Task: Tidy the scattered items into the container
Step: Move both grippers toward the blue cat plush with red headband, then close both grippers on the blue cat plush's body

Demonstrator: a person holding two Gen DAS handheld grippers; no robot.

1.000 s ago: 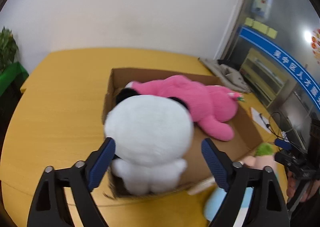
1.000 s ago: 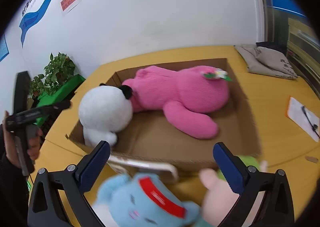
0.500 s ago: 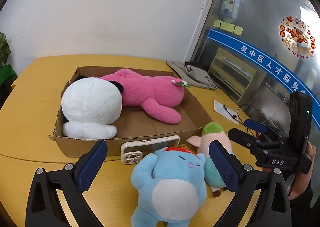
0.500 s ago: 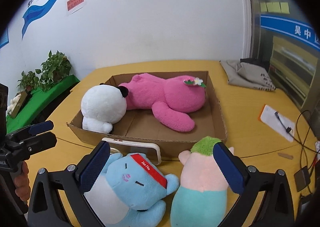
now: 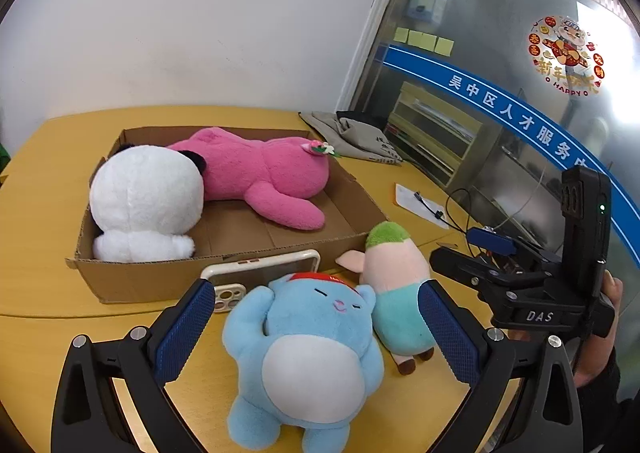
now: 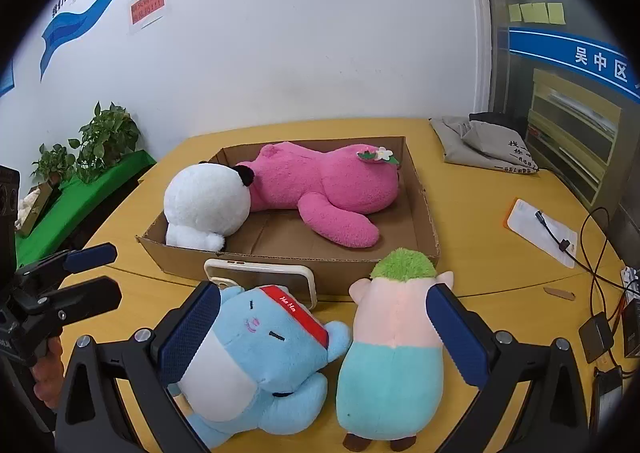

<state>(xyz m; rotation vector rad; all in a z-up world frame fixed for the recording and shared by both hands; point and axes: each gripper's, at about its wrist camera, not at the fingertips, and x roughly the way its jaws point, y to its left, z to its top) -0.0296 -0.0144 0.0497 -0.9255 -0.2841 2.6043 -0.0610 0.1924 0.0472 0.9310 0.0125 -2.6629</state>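
A cardboard box [image 5: 132, 283] [image 6: 430, 221] on the yellow table holds a white panda plush [image 5: 146, 201] [image 6: 206, 205] and a pink plush [image 5: 264, 173] [image 6: 324, 185]. In front of the box lie a blue plush with a red headband [image 5: 304, 357] [image 6: 256, 357], a pink-and-teal plush with green hair [image 5: 394, 289] [image 6: 394, 349] and a phone [image 5: 260, 273] [image 6: 260, 273] leaning on the box wall. My left gripper [image 5: 316, 329] is open around the blue plush, not touching it. My right gripper [image 6: 320, 331] is open above both loose plushes.
A grey cloth bag [image 5: 356, 135] [image 6: 484, 141] lies at the table's far right. A paper card with a cable [image 6: 544, 231] lies right of the box. Green plants [image 6: 92, 141] stand at the left. Glass wall at the right.
Both grippers have pulled back from the box toward the table's near edge. The white panda plush now rests in the box. The two loose plushes have come between the open fingers.
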